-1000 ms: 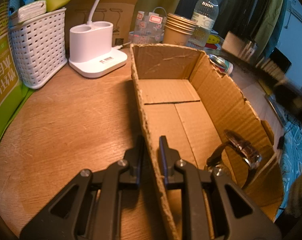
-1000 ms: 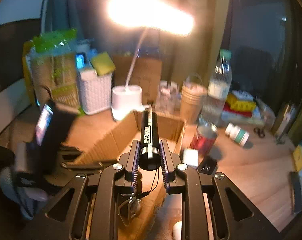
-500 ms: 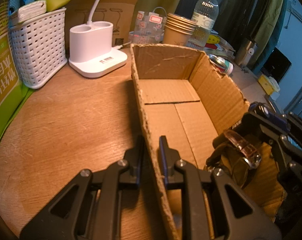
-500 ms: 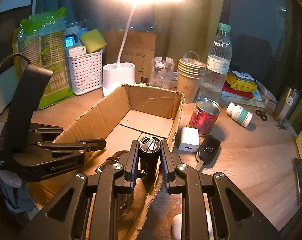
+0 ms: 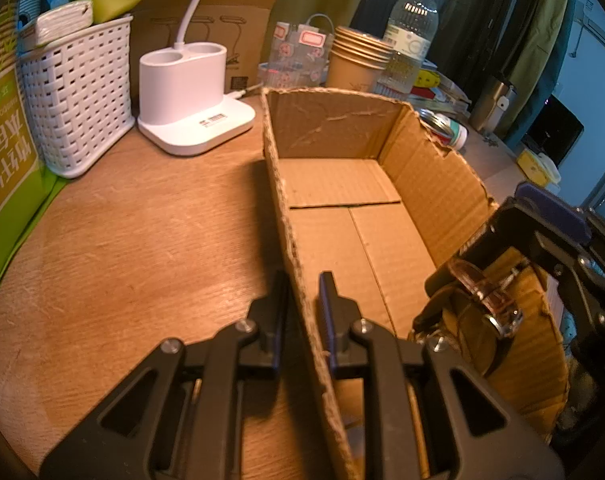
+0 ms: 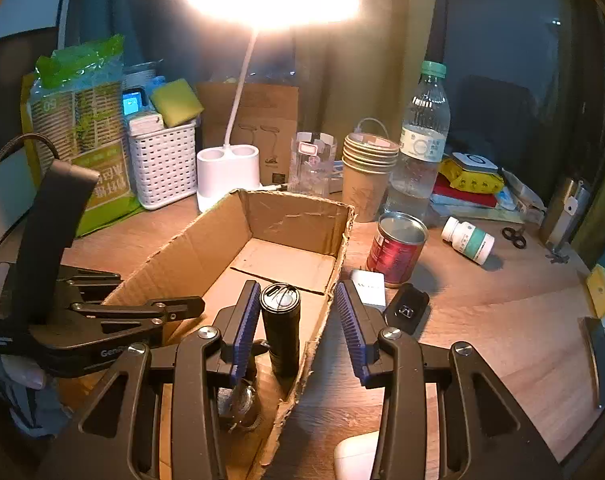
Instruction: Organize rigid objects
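A: Gripping the near left wall of the cardboard box (image 5: 342,184), the left tongs (image 5: 304,292) are sitting pressed together on it, one finger outside and one inside.

B: And the right tongs (image 6: 298,304)?

A: Their jaws are opening. The black flashlight (image 6: 281,326) is standing between them inside the box, and neither blue pad is touching it now. One finger is hanging inside the box and the other outside, over its torn right wall.

B: Is anything lying in the box besides the flashlight?

A: A wristwatch (image 5: 486,300) is resting at the near right corner of the box, just beside the flashlight.

B: What is lying outside?

A: On the table (image 5: 142,240), close against the right wall of the box, a white charger (image 6: 369,286) and a black car key (image 6: 406,310) are lying side by side. A red can (image 6: 398,248) is standing just behind them, and a white pill bottle (image 6: 468,240) is lying on its side further toward the right edge.

B: And toward the back edge?

A: A white desk lamp (image 6: 228,172) is shining there, with a white basket (image 5: 78,96) to its left and a stack of paper cups (image 6: 368,172) and a water bottle (image 6: 420,148) to its right.
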### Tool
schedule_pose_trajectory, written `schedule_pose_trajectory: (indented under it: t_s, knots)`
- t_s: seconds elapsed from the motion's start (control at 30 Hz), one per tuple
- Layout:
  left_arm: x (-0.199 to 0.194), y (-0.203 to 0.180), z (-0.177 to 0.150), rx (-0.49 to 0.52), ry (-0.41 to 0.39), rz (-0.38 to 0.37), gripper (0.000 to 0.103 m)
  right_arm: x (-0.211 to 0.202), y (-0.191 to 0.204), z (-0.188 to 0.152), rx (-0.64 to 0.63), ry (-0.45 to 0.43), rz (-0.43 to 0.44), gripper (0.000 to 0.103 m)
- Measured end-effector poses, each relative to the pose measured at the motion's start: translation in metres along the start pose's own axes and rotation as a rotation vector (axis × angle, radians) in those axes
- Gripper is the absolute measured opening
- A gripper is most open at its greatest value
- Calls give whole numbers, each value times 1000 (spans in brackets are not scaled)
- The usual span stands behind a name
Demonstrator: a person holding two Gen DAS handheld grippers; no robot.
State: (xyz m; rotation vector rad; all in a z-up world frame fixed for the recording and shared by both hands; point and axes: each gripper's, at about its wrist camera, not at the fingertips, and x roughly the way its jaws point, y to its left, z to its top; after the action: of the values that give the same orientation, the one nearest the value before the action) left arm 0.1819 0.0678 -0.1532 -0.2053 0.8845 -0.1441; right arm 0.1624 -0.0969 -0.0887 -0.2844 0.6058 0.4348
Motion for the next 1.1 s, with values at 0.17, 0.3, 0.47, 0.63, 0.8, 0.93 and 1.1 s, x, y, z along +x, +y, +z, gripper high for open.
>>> schedule_pose_trajectory:
  t_s: [0.17, 0.3, 0.47, 0.63, 0.8, 0.93, 1.1]
  knots:
    - [0, 0, 0, 0, 0, 0, 16, -10, -8, 3, 46, -37, 21, 42]
    - [0, 0, 0, 0, 0, 0, 17, -15, -11, 11, 54, -77, -2, 42]
    - [0, 0, 0, 2, 0, 0, 17, 0, -21, 7, 82, -32, -17, 42]
    - [0, 0, 0, 1, 0, 0, 17, -14, -14, 0, 34, -20, -4, 42]
    - [1, 0, 0, 1, 0, 0, 17, -31, -6, -12, 10, 9, 55, 43]
    - [1, 0, 0, 1, 0, 0, 17, -39, 4, -20, -37, 41, 79, 44]
    - [1, 0, 0, 2, -1, -1, 17, -43, -5, -25, 5, 35, 70, 44]
